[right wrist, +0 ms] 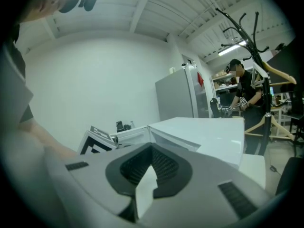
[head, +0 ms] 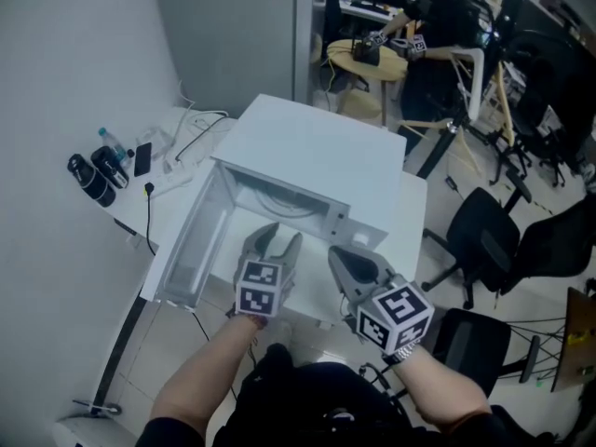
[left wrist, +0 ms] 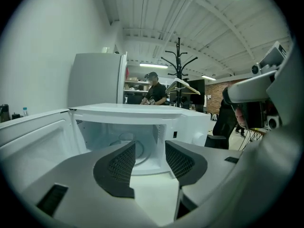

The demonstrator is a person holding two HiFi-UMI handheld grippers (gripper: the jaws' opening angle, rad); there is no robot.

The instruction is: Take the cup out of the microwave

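A white microwave stands on a white table with its door swung open to the left. In the left gripper view its cavity faces me, and a faint clear cup shape stands on the turntable deep inside. My left gripper hovers just before the opening; its jaws are open with nothing between them. My right gripper is beside it, in front of the microwave's right half. Its tips meet, shut on nothing. The head view hides the cup.
Dark bottles, a phone and cables lie on the table left of the microwave. A grey fridge stands behind. Office chairs and a person at a desk are to the right and back.
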